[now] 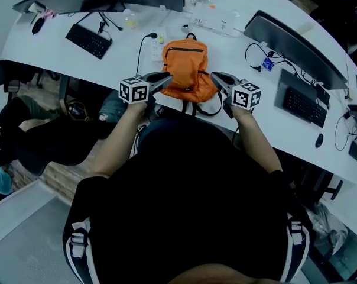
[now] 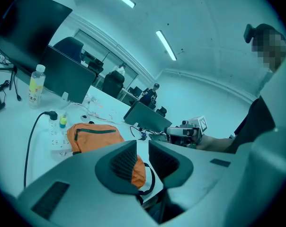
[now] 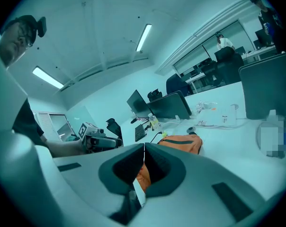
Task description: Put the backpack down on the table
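Far left of the backpack, a black keyboard lies on the white counter. A power strip lies just beside the backpack's left edge.

The left gripper is held at the backpack's near left corner. In the left gripper view its fingers stand narrowly apart, and only counter shows through the gap. Contact with the fabric cannot be confirmed.

The orange backpack lies flat on the counter, close to the near edge, zip side up. Its black straps hang over that edge.

The right gripper is held at the backpack's near right corner. In the right gripper view its fingers are closed together, tip against tip. Orange fabric shows beyond and below them. Whether any of it is pinched cannot be determined.

Right of the backpack stand a dark monitor and a second keyboard, well apart from it.
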{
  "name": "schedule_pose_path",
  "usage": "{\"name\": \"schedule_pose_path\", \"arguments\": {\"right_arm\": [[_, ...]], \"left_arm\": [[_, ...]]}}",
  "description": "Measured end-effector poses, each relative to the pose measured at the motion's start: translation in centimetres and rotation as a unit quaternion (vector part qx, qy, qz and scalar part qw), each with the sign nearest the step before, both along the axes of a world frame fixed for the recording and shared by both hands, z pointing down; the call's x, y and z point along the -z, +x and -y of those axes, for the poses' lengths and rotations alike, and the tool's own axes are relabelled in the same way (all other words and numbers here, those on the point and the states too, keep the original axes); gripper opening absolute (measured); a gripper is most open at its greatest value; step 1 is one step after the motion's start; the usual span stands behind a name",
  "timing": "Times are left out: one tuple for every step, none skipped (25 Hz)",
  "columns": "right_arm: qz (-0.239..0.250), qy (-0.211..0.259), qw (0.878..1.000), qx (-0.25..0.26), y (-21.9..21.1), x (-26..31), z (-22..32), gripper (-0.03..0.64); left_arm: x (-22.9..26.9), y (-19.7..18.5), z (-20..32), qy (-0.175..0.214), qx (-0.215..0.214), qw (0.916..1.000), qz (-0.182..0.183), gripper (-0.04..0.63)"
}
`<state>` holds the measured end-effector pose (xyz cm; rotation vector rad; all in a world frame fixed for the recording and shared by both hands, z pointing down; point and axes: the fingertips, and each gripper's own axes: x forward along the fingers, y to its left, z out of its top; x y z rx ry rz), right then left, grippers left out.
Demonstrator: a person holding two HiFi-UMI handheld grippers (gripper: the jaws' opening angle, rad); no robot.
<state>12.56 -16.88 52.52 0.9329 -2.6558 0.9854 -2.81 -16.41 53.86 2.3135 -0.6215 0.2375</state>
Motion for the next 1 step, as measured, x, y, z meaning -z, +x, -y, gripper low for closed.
{"name": "schedule_pose_path", "arguments": {"right_arm": [[-0.001, 0.003, 1.000, 0.003, 0.10, 0.16, -0.36, 0.020]], "left_arm": [[0.17, 0.36, -0.31, 0.002, -0.002, 1.0000, 0.001, 0.094]]}}
